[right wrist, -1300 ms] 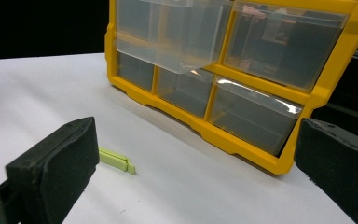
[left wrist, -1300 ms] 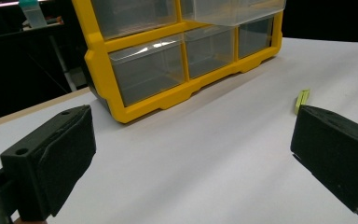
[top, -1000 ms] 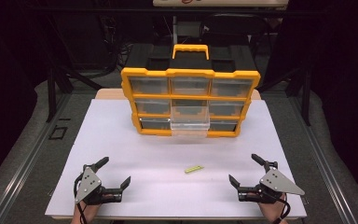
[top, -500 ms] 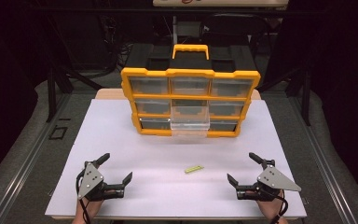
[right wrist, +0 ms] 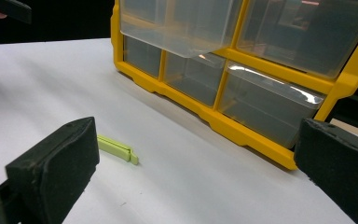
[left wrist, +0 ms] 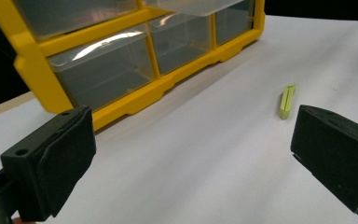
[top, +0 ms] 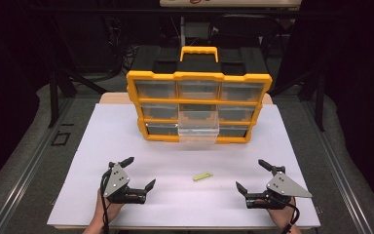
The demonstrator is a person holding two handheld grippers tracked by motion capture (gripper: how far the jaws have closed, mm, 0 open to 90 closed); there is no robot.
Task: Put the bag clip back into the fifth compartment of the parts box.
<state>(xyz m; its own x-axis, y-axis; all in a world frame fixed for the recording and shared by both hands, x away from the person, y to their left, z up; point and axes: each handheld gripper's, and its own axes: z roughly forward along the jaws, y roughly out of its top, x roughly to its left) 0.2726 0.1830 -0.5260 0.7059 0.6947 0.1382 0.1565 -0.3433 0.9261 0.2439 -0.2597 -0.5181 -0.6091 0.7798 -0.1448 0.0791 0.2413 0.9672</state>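
A small yellow-green strip lies flat on the white table, between the two grippers and in front of the organizer. It also appears in the left gripper view and the right gripper view. My left gripper sits open at the front left, its jaws empty. My right gripper is open at the front right, also empty. A yellow organizer with clear drawers stands at the back; its middle drawer is pulled out.
The organizer has a black top and an orange-yellow handle. Dark frames and cables stand beyond the table's far edge. White surface spreads on both sides of the strip. The person's hands hold the grippers at the front edge.
Both grippers have shifted slightly: the left a little right and forward, the right a little left. The strip and the organizer have not moved.
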